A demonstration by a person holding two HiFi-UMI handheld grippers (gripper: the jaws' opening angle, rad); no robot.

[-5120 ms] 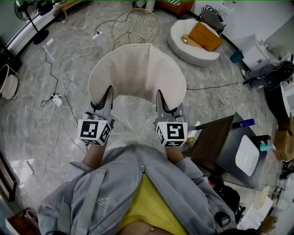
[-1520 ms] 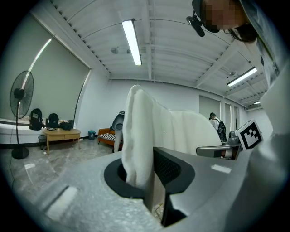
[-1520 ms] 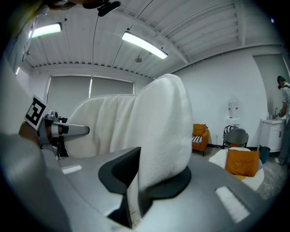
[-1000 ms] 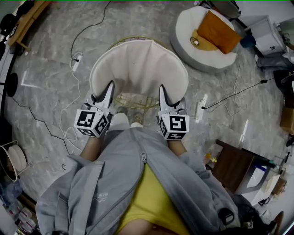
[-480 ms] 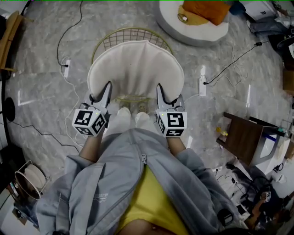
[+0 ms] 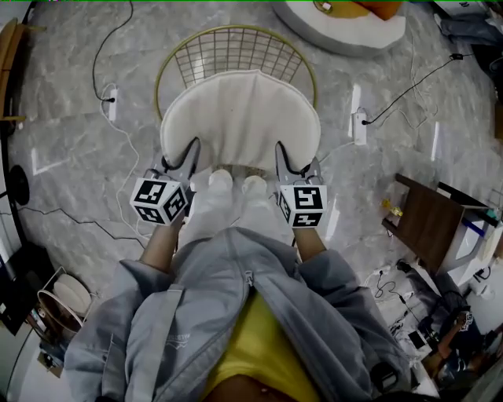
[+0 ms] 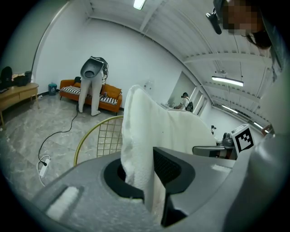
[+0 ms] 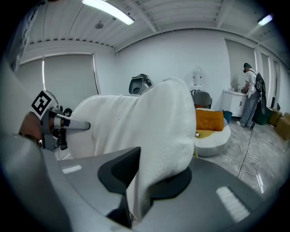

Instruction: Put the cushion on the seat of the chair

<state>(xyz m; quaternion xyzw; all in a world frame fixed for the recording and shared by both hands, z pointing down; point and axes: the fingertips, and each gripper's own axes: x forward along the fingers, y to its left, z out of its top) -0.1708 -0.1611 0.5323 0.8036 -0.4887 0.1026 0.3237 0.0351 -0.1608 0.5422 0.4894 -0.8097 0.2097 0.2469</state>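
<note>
A white fluffy cushion (image 6: 240, 116) hangs between my two grippers, just over the gold wire chair (image 6: 236, 51). The left gripper (image 6: 189, 157) is shut on the cushion's near left edge, and the cloth (image 7: 138, 136) runs straight down between its jaws. On the near right edge the right gripper (image 6: 284, 159) is shut on the cushion (image 8: 158, 131) in the same way. The chair's wire back shows beyond the cushion's far edge, and the seat is mostly hidden under it. My shoes (image 6: 234, 182) stand just in front of the chair.
A round white pouf (image 6: 346, 23) with an orange pillow lies on the marble floor at the top right. Cables and power strips (image 6: 359, 124) trail beside the chair on both sides. A dark wooden table (image 6: 428, 220) stands at the right.
Both grippers have come down with the cushion toward the chair. The chair's wire back now shows well beyond the cushion's far edge.
</note>
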